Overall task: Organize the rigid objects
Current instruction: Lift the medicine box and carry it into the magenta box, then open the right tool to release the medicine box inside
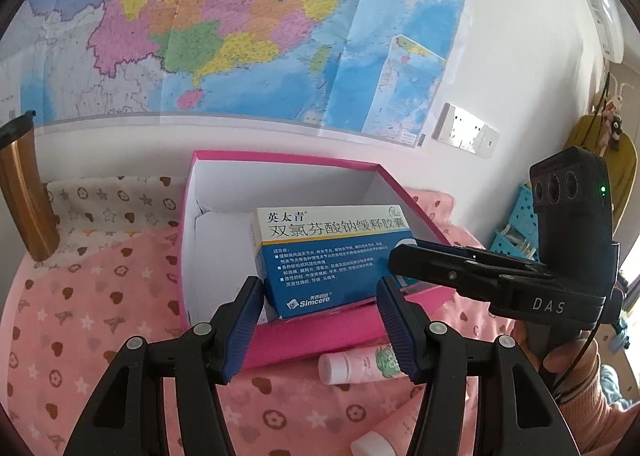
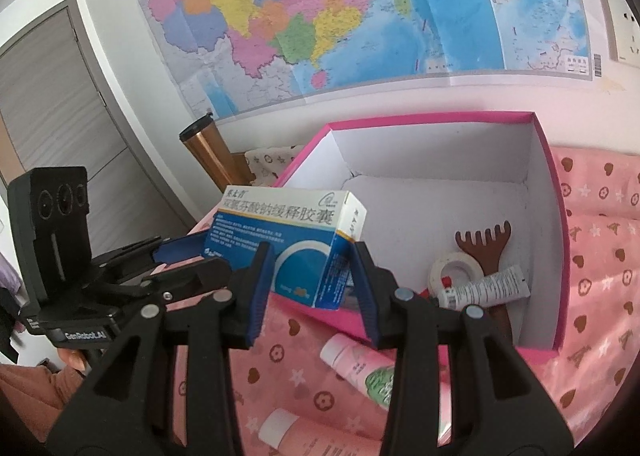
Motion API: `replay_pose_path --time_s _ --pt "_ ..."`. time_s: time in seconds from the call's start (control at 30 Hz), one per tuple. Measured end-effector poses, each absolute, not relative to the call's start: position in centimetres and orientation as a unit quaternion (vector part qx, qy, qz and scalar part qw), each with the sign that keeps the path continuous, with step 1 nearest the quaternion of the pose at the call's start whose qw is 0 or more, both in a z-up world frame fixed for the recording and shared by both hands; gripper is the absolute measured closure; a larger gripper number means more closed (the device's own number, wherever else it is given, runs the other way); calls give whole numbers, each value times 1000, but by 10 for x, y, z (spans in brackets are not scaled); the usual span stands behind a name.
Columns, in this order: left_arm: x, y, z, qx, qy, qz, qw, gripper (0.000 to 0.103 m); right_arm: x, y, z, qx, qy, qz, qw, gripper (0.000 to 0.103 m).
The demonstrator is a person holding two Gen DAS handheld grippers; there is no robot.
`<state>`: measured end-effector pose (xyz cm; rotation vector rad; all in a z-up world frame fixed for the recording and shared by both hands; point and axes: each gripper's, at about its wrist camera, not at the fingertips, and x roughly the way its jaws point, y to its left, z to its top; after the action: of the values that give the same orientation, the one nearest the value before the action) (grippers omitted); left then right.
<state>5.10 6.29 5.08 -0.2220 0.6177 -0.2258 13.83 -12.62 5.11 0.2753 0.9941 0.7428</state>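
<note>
Pink cloth printed with hearts and stars [image 1: 80,296] covers the tabletop, which stands against a white wall bearing a large coloured map [image 1: 240,16]. On the cloth sits an open magenta cardboard box with a white interior [image 2: 556,216]. The blue-and-white cardboard medicine carton [image 2: 288,232] is tilted over this box's near wall, lower end between the pads of the right tongs [image 2: 312,248], which are closed against its two sides. The left tongs [image 1: 319,282] are spread wide and grip nothing; their tips sit just beside the carton's end. Inside the box (far right corner) lie a brown comb-shaped scratcher [image 2: 486,244], a white tape roll [image 2: 454,270] and a small white tube [image 2: 486,288]. A pink-and-white tube with a green label [image 1: 360,366] lies on the cloth just outside the near wall. A gold metal tumbler with a black lid [image 1: 24,192] stands by the wall.
</note>
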Motion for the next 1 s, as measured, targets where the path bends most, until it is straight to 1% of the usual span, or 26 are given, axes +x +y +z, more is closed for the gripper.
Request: replay_pose_path --time_s 0.63,1.0 --pt "100 80 32 -122 336 -80 930 44 180 -109 11 141 503 331 786 60" --pt "113 90 16 -131 355 -64 924 44 190 -98 -13 148 533 321 769 60"
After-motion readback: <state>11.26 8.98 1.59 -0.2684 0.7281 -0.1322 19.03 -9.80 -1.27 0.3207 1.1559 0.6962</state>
